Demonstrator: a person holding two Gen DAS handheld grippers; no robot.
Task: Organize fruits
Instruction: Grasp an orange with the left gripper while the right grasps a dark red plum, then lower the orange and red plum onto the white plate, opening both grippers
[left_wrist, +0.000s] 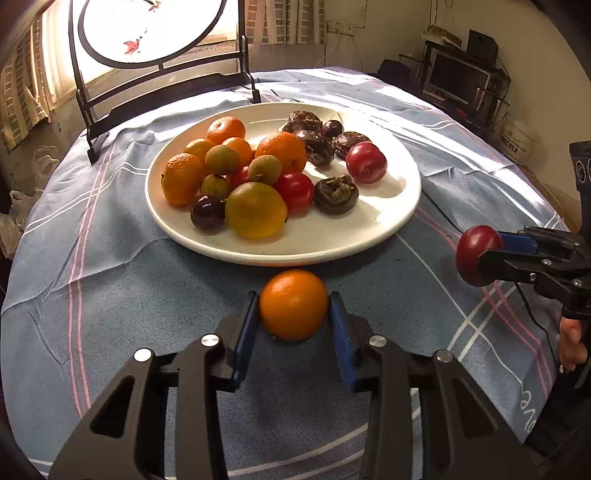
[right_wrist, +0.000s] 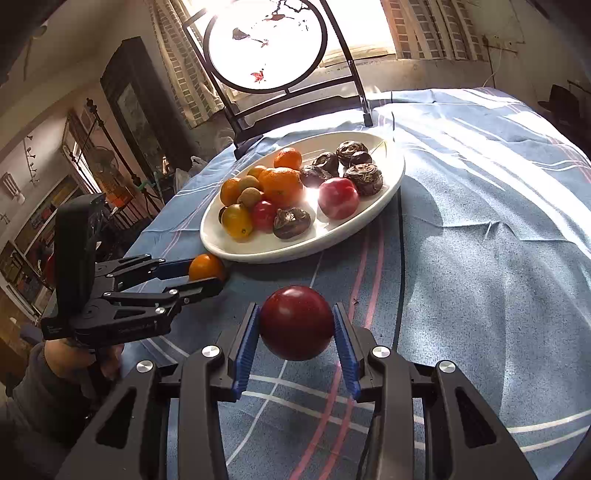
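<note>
On the left, near the plate (left_wrist: 388, 225), the left gripper (left_wrist: 293, 314) has its fingers closed on an orange (left_wrist: 293, 304) resting on the cloth-covered counter (left_wrist: 110, 295). Right of it, the right gripper (right_wrist: 297, 325) holds a plum (right_wrist: 296, 322) between its fingers, above the cloth.

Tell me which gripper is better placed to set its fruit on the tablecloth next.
Left, probably. The left gripper holds its orange low, seemingly touching the tablecloth; the right gripper holds its red plum clearly above it.
</note>
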